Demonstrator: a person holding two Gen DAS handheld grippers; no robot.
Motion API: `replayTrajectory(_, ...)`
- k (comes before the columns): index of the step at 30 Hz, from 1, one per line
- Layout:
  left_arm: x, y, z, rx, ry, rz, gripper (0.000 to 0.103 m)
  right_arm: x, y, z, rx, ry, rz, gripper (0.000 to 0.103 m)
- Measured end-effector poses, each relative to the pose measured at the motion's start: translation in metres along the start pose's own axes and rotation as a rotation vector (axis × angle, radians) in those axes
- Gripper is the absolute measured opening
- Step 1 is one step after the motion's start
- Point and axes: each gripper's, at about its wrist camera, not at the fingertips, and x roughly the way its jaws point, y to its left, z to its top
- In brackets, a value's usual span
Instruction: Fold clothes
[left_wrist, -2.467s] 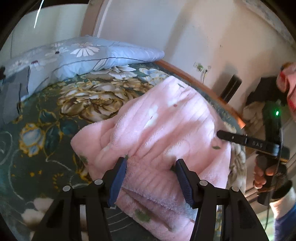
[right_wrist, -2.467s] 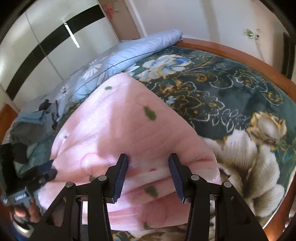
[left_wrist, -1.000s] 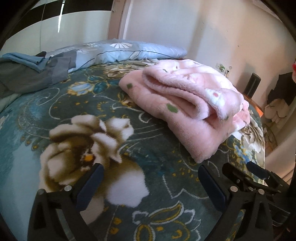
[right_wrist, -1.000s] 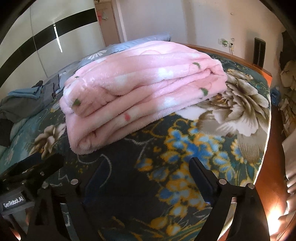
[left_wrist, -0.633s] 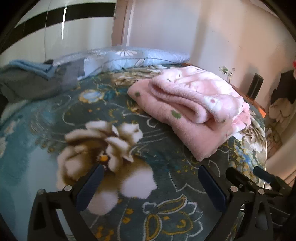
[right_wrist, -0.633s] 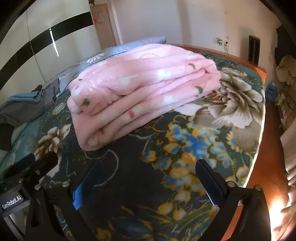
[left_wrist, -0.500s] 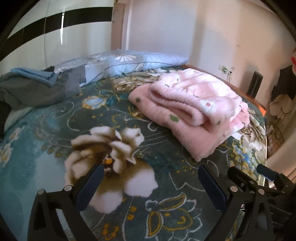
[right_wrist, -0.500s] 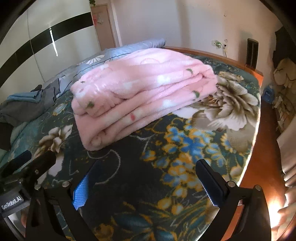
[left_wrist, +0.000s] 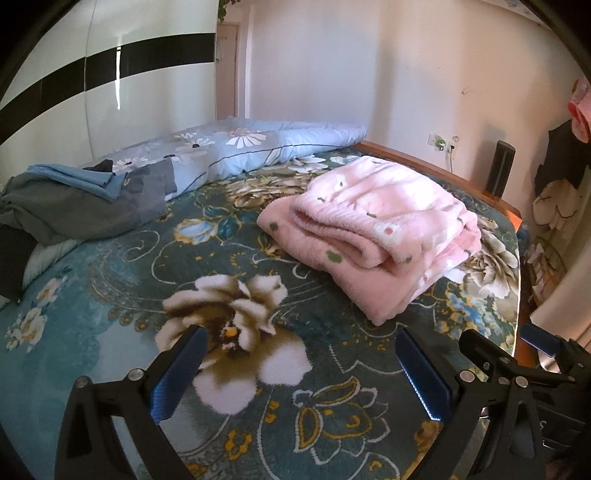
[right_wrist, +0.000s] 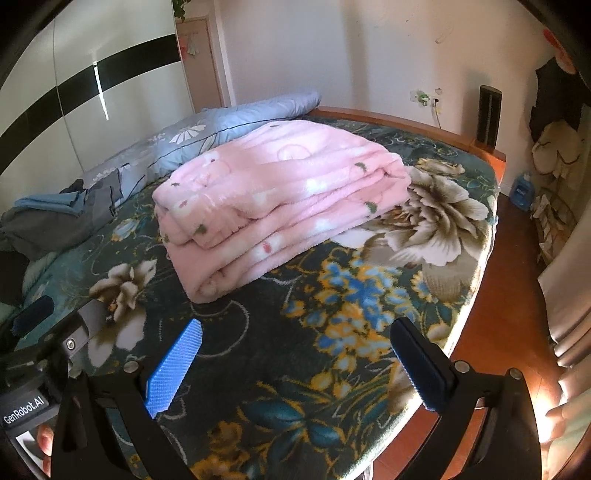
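Observation:
A folded pink fleece garment (left_wrist: 384, 225) lies in a thick stack on the floral bedspread (left_wrist: 122, 306); it also shows in the right wrist view (right_wrist: 280, 195). My left gripper (left_wrist: 299, 349) is open and empty, held back from the stack above the bedspread. My right gripper (right_wrist: 295, 343) is open and empty, also well short of the stack. The right gripper's fingers (left_wrist: 480, 350) show at the lower right of the left wrist view. The left gripper's body (right_wrist: 40, 350) shows at the lower left of the right wrist view.
A pile of grey and blue clothes (left_wrist: 77, 199) lies at the far left of the bed. A light blue floral quilt (left_wrist: 251, 147) runs along the far side. The bed's wooden edge (right_wrist: 491, 317) and the floor are to the right. Clutter stands by the wall (right_wrist: 554, 155).
Both grippers have let go of the pink garment, opened wide and pulled back from it. The stack lies still and looks farther away than half a second ago.

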Motion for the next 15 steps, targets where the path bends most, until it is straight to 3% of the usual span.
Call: replayTrajectory(15, -0.024, -0.001, -0.001, 0.008, -0.029, 0.002, 0.103, -0.023, 0.002, -0.003, 0.011, -0.013, -0.005, 0.102)
